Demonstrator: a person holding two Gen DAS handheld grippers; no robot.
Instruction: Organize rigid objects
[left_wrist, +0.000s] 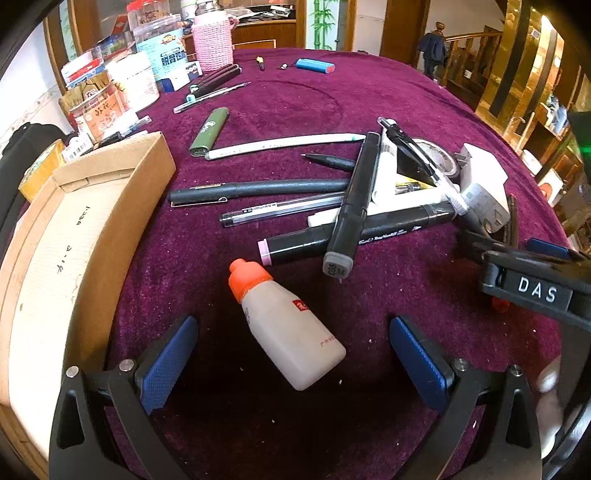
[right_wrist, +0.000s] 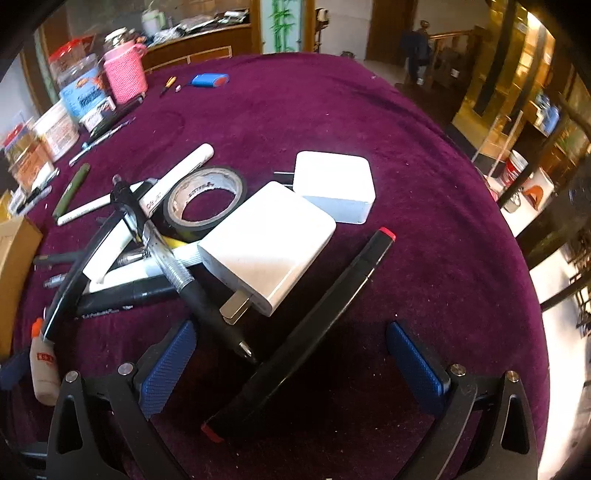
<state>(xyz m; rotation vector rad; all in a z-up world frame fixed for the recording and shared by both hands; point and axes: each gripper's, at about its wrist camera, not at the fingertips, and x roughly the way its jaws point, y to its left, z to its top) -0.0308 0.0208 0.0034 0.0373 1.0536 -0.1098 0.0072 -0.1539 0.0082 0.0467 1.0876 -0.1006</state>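
1. The small bottle with the orange cap is lying on its side on the tabletop, tilted with its cap toward 11 o'clock, between the spread fingers of the left claw. That claw is standing wide open and touching nothing. Because the bottle is lying askew to the pads, a squeeze is likely to spin or squirt it out rather than seat it.

2. In the right wrist view, the right claw is also gaping open, holding nothing. A black marker with red ends is running diagonally through the gap toward 1 o'clock, and a pen tip is poking in just beside it. Closing here risks catching both, or levering the marker sideways.

3. At 11 o'clock of the right claw, the white charger is resting on crossed pens and a compass, beside a tape roll. Tugging any pen from underneath could tip the charger and scatter the heap.

4. The cardboard box is sitting at 9 o'clock of the left claw, near the bottle. It looks light, so a knock could shove it along the velvet.

5. Both claws are working close together; the right one is showing at 3 o'clock in the left view, so a collision is possible.
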